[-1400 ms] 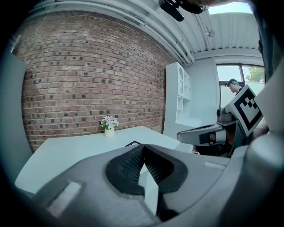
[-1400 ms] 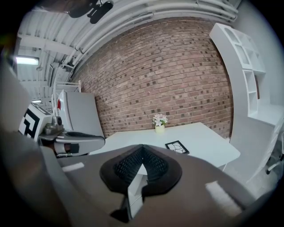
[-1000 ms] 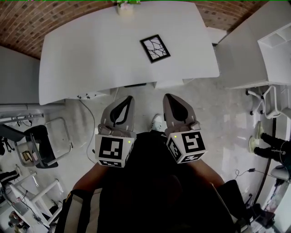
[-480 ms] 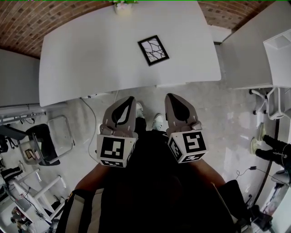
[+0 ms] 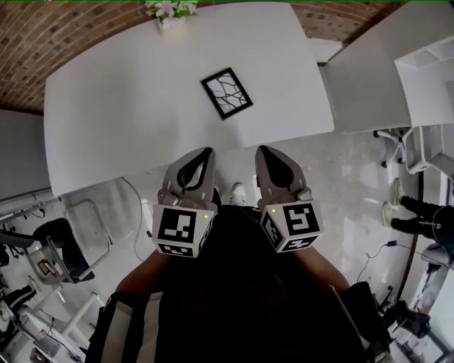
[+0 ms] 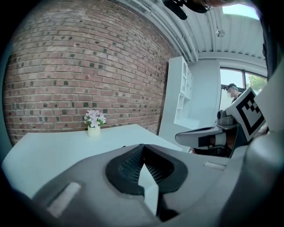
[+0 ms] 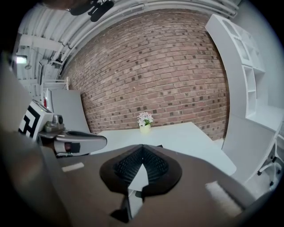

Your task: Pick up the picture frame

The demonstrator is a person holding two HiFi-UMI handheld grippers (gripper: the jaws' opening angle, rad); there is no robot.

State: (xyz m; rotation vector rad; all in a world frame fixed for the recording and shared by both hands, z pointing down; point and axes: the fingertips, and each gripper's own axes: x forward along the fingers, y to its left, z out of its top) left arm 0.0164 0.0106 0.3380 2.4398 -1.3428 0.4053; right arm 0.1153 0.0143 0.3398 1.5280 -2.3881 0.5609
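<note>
The picture frame (image 5: 227, 93) lay flat on the white surface (image 5: 128, 113), a little right of its middle and clear of every edge, turned askew to the near edge. It was a rectangle with a thin black rim around a white sheet crossed by black branching lines.

Neither hand-held gripper touched it. The left hand-held gripper (image 5: 203, 157) had its jaws closed together on nothing, ribbed dark pads meeting at the tip in its own view (image 6: 143, 150). The right hand-held gripper (image 5: 265, 156) was the same, jaws together and empty (image 7: 142, 150). I saw both side by side, their tips about at the surface's near edge in the head view and well apart from the frame.

A small pale vase of pink and white flowers (image 5: 169, 13) stood at the far edge, well apart from the frame. Behind it rose a brick wall (image 6: 88, 66); white shelving (image 6: 183, 97) stood off the right edge. The floor (image 5: 340, 191) was pale and glossy.
</note>
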